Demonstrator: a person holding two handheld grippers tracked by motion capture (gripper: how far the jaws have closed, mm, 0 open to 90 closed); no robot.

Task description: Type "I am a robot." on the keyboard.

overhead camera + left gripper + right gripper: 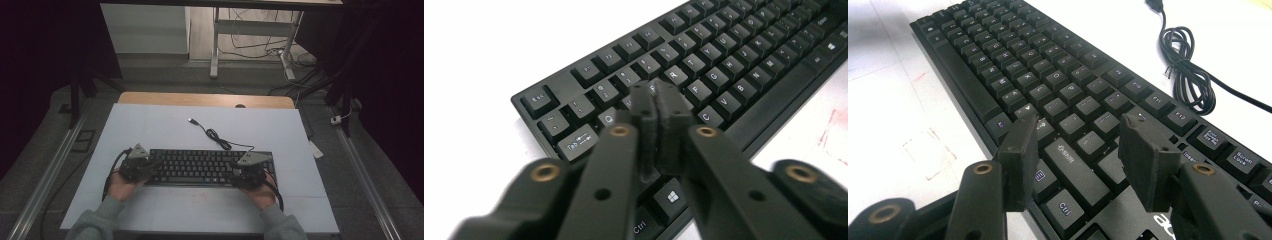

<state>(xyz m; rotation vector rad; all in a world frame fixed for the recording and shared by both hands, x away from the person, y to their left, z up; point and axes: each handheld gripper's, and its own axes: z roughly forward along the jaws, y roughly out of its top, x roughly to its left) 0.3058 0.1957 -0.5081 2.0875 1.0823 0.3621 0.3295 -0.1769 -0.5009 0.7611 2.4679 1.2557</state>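
I am hovering the left gripper (659,107) over the keyboard (210,166) — jaws pressed together, empty, pointing at its left-end keys; the right gripper (1078,150) is waiting spread apart over the right end — long axis running between my hands

a black keyboard (205,167) lies flat on the white tabletop (150,130), its long side running left to right near the person's edge. its keys are dark with pale lettering, and all sit in place. a black cable (220,140) leaves its far edge, bunches into a loose coil just behind it, then runs on to a plug (192,120) lying loose on the tabletop.
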